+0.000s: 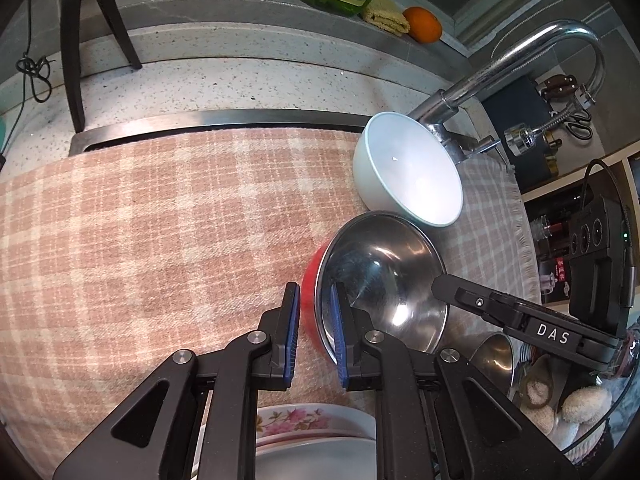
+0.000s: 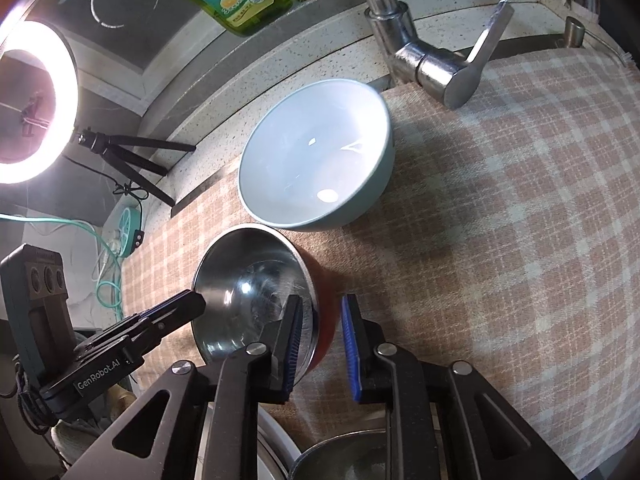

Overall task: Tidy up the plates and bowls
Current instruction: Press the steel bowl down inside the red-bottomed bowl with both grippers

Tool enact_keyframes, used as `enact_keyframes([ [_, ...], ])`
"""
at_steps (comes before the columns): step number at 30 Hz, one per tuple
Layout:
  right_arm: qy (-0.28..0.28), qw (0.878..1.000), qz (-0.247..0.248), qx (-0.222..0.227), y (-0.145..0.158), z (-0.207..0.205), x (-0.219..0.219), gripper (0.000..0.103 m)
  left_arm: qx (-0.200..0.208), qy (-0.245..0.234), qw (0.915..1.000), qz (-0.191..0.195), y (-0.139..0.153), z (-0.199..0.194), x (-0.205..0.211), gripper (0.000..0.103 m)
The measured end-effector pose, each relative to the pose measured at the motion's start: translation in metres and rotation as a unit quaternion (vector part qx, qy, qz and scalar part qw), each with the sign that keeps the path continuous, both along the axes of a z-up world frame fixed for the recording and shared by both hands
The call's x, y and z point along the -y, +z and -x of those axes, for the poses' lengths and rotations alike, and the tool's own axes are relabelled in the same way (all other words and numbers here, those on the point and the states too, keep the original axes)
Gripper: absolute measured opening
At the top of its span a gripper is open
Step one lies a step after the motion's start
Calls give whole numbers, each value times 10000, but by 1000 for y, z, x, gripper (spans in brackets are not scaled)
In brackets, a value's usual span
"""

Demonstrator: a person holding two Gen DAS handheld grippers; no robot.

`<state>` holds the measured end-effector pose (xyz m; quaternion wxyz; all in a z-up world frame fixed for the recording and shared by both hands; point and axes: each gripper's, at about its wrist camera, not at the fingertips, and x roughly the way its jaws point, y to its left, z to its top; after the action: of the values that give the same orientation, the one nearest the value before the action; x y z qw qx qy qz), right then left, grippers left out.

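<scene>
Blue pads (image 1: 293, 332) of my left gripper (image 1: 314, 296) fill the near edge of its view. They straddle the left rim of the steel bowl (image 1: 384, 276), one finger against its red outer wall and the other inside the polished hollow. That claw is nearly closed, so I read it as pinching the rim.

My right gripper (image 2: 320, 308) does the same on the opposite rim, with one finger inside and one outside the red wall. It is narrowed to about the same gap. I take this as a grip too, though the outer pad's contact is hard to confirm from here.

I hold both sides because a thin rim gripped on one side only would let the bowl swing or slip.

Where the bowl sits: on the checked cloth (image 1: 160, 220), just near of the pale blue bowl (image 1: 412, 172), their rims almost touching. The blue bowl stands far right, beside the faucet (image 1: 500, 68).

A flowered plate (image 1: 296, 420) lies under my left gripper at the near edge, with a plain one beneath. I judge the steel bowl is meant to nest with the blue one or join that stack.
</scene>
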<state>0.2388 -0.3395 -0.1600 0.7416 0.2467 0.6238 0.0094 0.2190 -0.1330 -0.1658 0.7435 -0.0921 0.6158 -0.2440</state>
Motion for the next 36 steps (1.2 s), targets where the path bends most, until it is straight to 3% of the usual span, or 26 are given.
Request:
enact_keyframes([
  [6, 22, 10000, -55, -36, -4, 0, -3, 8, 22, -33, 10000, -8, -1, 2, 4, 9],
  [19, 171, 9998, 37, 40, 5, 3, -9, 7, 89, 84, 9999, -43, 2, 7, 1, 9],
  [36, 195, 9991, -123, 356, 47, 21, -4, 7, 731, 83, 9972, 134, 60, 31, 4, 9],
])
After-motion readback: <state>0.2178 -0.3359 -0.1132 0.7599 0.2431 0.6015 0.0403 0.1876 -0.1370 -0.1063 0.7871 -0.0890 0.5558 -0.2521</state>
